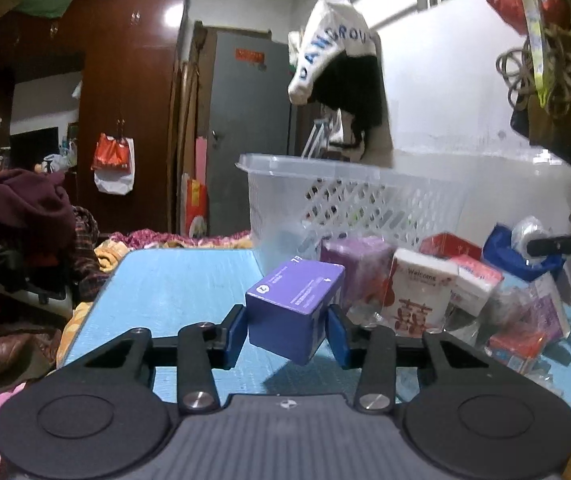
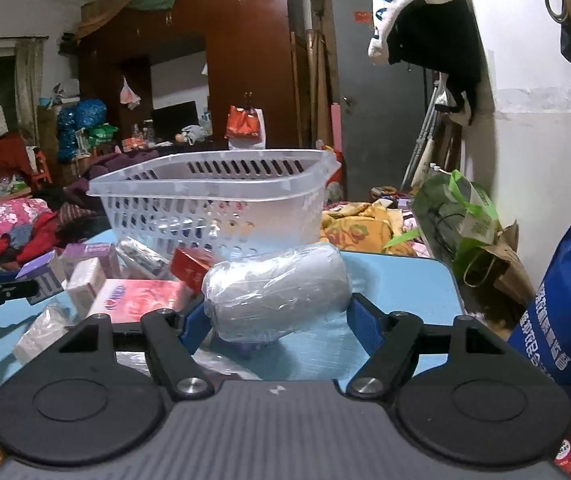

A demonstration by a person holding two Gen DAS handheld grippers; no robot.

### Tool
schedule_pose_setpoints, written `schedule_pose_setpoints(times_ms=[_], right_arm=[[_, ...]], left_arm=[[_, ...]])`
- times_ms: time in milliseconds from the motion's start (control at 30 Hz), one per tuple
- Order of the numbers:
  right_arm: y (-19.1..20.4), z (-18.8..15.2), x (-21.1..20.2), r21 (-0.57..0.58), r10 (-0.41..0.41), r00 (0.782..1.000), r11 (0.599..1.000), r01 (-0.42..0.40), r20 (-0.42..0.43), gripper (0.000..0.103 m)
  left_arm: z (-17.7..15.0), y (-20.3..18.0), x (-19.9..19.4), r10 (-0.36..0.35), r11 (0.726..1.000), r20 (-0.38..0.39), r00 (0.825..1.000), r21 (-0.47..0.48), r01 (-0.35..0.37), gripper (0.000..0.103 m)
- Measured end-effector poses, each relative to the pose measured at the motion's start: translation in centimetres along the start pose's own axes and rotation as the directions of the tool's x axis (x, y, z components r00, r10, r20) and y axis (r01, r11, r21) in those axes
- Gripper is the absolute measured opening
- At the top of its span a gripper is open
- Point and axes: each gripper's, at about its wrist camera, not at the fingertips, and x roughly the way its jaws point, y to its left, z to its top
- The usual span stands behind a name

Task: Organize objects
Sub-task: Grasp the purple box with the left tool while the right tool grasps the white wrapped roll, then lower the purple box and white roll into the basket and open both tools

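Observation:
My left gripper is shut on a purple box and holds it above the blue table. My right gripper is shut on a plastic-wrapped grey roll, held just above the table. A clear plastic basket stands behind the pile in the left wrist view, and at the table's far side in the right wrist view. The left gripper with the purple box shows at the left edge of the right wrist view.
Several packets lie in front of the basket: a purple pack, a white "Welcome" tissue pack, red boxes and a pink pack. A blue bag stands right of the table. Clothes are heaped at the left.

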Motion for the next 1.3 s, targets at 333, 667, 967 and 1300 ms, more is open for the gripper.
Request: schedule_pose_setpoints(times_ms=[333,667,967,1300], right_arm=[[2.9,4.2,-0.4,-0.041,0.049,0.992,0.998,-0.044,0.117,0.075],[6.6,13.3,11.4,-0.129,0.002,0.994,0.992,-0.016,-0.11,0.075],[7.2,11.7,11.5,-0.168,-0.016,0.992,0.986,-0.005,-0.124,0.099],[3.9,-1.0,-2.7,-0.067,0.052,0.987,0.997,-0.042,0.154,0.103]], left_arm=[[5.7,-0.8,-0.9,-0.072,0.995,0.144,0.987,-0.065,0.082,0.046],[16.2,-3.5,11.6,-0.031,0.998,-0.079,0.996,-0.061,0.026,0.046],[14.6,-3.8,13.3,0.003,0.999,-0.097,0.995,-0.041,-0.007,0.078],[5.3,-4.6,1.1,-0.07,0.995,0.026,0.997,-0.065,0.072,0.089]])
